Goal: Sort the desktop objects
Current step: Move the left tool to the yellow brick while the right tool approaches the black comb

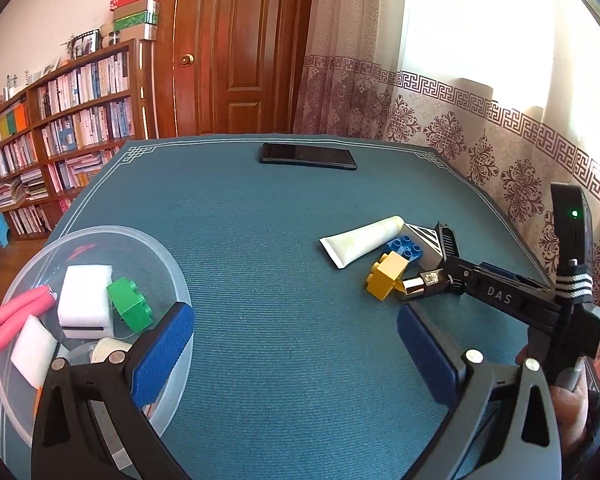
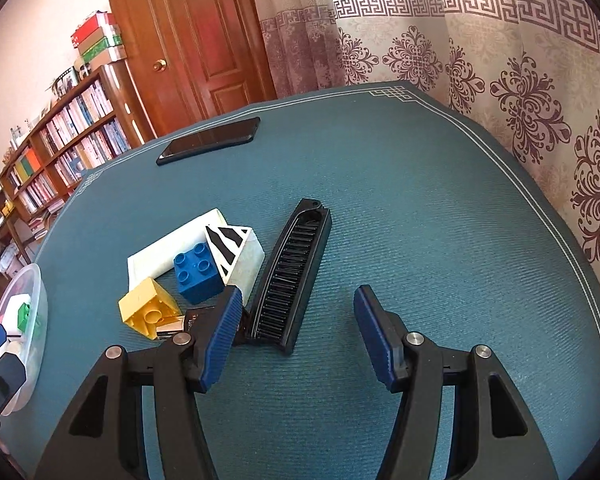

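Observation:
A pile lies on the blue mat: a white tube [image 2: 168,250], a blue brick [image 2: 198,276], a yellow brick [image 2: 148,308], a white block with black stripes [image 2: 240,252], a small gold and black cylinder [image 2: 176,326] and a black folding comb [image 2: 292,276]. My right gripper [image 2: 300,334] is open just above the mat, and the comb's near end lies between its fingers. Its left pad [image 2: 224,332] sits beside the cylinder. My left gripper [image 1: 296,344] is open and empty, its left finger over the rim of a clear bowl [image 1: 168,256].
The bowl holds a white sponge [image 1: 85,296], a green brick [image 1: 130,304], a pink looped item [image 1: 16,320] and other white pieces. A black phone [image 1: 308,156] lies at the mat's far edge. A patterned curtain hangs to the right; a bookshelf and door stand behind.

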Motion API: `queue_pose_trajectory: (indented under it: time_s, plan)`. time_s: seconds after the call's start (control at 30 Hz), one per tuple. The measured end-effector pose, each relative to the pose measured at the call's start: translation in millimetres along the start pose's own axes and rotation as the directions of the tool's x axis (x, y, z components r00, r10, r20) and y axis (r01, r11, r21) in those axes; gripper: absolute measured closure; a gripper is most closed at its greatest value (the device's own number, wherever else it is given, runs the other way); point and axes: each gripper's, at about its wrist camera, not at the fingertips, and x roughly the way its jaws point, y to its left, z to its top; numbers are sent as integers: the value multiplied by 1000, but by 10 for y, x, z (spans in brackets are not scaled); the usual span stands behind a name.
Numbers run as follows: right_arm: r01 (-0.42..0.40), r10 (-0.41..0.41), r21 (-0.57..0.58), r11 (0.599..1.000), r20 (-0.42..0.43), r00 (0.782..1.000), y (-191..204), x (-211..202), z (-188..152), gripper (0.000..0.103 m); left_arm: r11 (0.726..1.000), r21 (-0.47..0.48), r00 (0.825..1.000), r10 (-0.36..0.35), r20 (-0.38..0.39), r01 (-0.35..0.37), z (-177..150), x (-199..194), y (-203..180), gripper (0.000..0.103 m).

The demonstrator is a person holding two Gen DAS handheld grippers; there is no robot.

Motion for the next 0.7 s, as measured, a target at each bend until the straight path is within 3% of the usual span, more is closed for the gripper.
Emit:
queue_pose_trajectory:
  time_s: [0.3, 0.7]
  plan:
    - [43, -45, -45, 998, -40, 998, 21, 195, 106, 41, 1000, 19, 1000, -8, -22, 9, 2, 119, -104, 1]
    - [139, -142, -65, 988, -44, 989, -125, 125, 62, 41, 997, 64, 998, -50, -29, 52, 167, 425, -389, 1]
